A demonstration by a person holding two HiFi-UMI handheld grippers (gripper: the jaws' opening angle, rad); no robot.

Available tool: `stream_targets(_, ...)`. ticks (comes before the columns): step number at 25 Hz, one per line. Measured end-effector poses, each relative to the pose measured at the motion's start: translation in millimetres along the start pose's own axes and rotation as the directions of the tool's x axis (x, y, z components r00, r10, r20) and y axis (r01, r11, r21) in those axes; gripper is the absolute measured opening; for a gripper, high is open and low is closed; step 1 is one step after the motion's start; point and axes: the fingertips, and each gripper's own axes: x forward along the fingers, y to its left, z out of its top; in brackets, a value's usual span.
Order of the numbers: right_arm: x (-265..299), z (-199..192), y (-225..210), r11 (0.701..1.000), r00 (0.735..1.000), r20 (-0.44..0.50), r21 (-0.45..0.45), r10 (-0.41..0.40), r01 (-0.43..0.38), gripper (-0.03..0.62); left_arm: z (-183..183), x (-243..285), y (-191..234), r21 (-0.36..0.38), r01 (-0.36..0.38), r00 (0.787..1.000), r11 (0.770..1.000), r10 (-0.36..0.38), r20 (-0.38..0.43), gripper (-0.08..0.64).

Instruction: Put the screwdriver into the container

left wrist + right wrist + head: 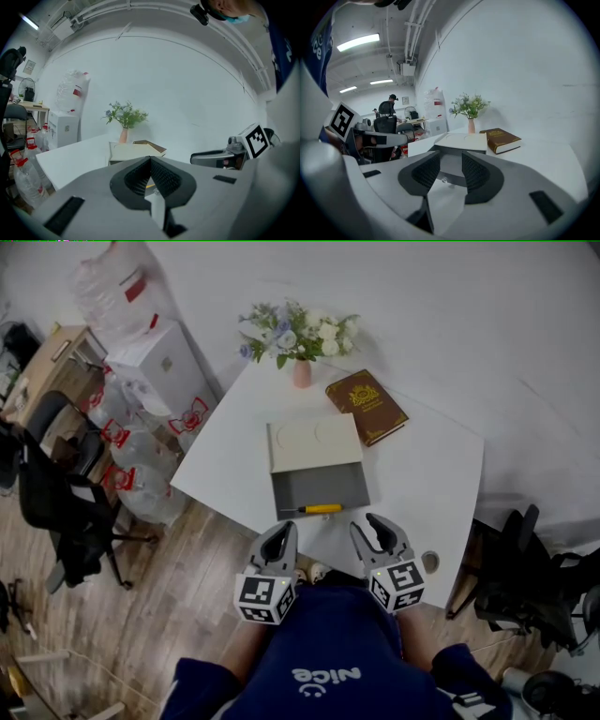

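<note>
A yellow-handled screwdriver (316, 509) lies crosswise at the near edge of the grey container (319, 486), whose cream lid (313, 442) covers the far half. I cannot tell whether the tool lies inside the container or on its rim. My left gripper (285, 532) hovers just short of it at the table's near edge, jaws shut and empty. The right gripper (368, 527) hovers beside it, jaws open, holding nothing. In the left gripper view, a sliver of the screwdriver (149, 185) shows below the closed left gripper (150, 160). In the right gripper view, the container (457, 143) sits beyond the right gripper (450, 158).
A brown book (367, 406) and a pink vase of flowers (300, 369) stand on the white table (422, 474) behind the container. A cable hole (430, 562) is near the right front corner. Water bottles (141, 460) and black chairs (66, 512) crowd the floor at left.
</note>
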Motion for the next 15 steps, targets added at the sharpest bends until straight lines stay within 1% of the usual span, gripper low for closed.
stream_targets(1, -1, 0, 1, 1.0, 1.0, 0.008, 0.01, 0.008, -0.008, 0.158, 2, -1, -2, -0.003, 0.002, 1.0, 1.0, -0.002, 0.007, 0.015)
stream_targets(5, -5, -6, 3, 1.0, 1.0, -0.005, -0.009, -0.01, 0.01, 0.067, 7, -2, -9, 0.009, 0.018, 1.0, 1.0, -0.019, 0.023, 0.014)
stream_targets(6, -5, -9, 2, 1.0, 1.0, -0.012, -0.009, -0.014, 0.014, 0.055, 7, -3, -10, 0.012, 0.021, 0.999, 1.0, -0.021, 0.025, 0.014)
stream_targets(10, -11, -14, -1, 0.999, 0.999, -0.014, 0.004, -0.039, 0.039, 0.032, 6, -4, -16, 0.017, 0.03, 0.999, 0.999, -0.031, 0.023, 0.014)
stream_targets(14, -17, -7, 0, 0.997, 0.999, 0.038, 0.081, 0.003, -0.006, 0.021, 7, -4, -18, 0.02, 0.036, 0.999, 0.999, -0.036, 0.027, 0.015)
stream_targets(15, -17, -6, 0, 0.997, 0.999, 0.045, 0.081, 0.001, -0.005, 0.021, 7, -4, -18, 0.021, 0.036, 0.999, 0.999, -0.037, 0.028, 0.015)
